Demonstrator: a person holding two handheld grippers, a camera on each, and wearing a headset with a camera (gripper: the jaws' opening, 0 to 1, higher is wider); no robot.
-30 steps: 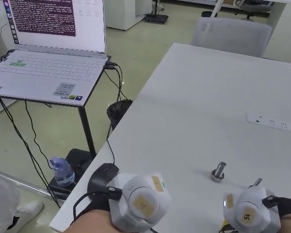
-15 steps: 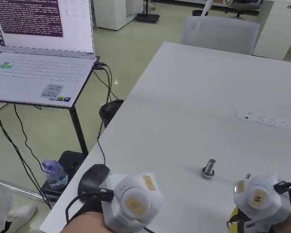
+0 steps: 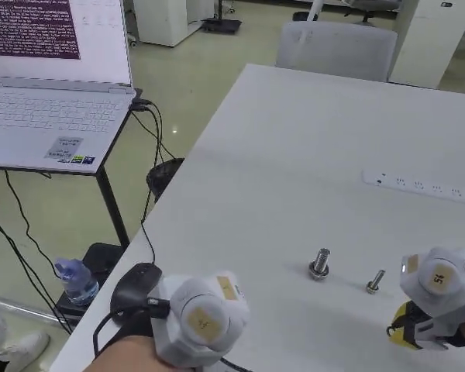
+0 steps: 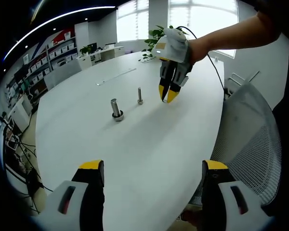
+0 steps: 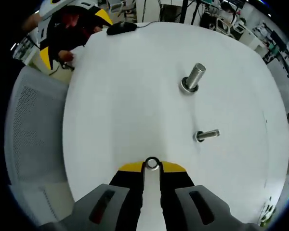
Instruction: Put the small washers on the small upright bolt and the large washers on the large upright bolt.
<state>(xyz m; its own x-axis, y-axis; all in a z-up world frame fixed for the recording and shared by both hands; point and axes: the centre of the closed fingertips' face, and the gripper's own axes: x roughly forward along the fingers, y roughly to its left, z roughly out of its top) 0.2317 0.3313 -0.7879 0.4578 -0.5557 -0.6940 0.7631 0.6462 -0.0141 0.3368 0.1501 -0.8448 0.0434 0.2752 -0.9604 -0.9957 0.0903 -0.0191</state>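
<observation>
The large upright bolt stands on the white table, and the small upright bolt is just to its right. My right gripper hovers right of the small bolt, near the table's front. In the right gripper view its jaws are shut on a metal washer, with the small bolt and the large bolt ahead. My left gripper is open with nothing between its fingers, facing both bolts from the front left.
A power strip lies at the back right of the table. A black mouse sits at the front left corner. A laptop is on a stand left of the table, and a grey chair is at the far end.
The head camera has swung right. My right gripper has moved right, away from the small bolt, which now shows fully. The left gripper stays low at the front left.
</observation>
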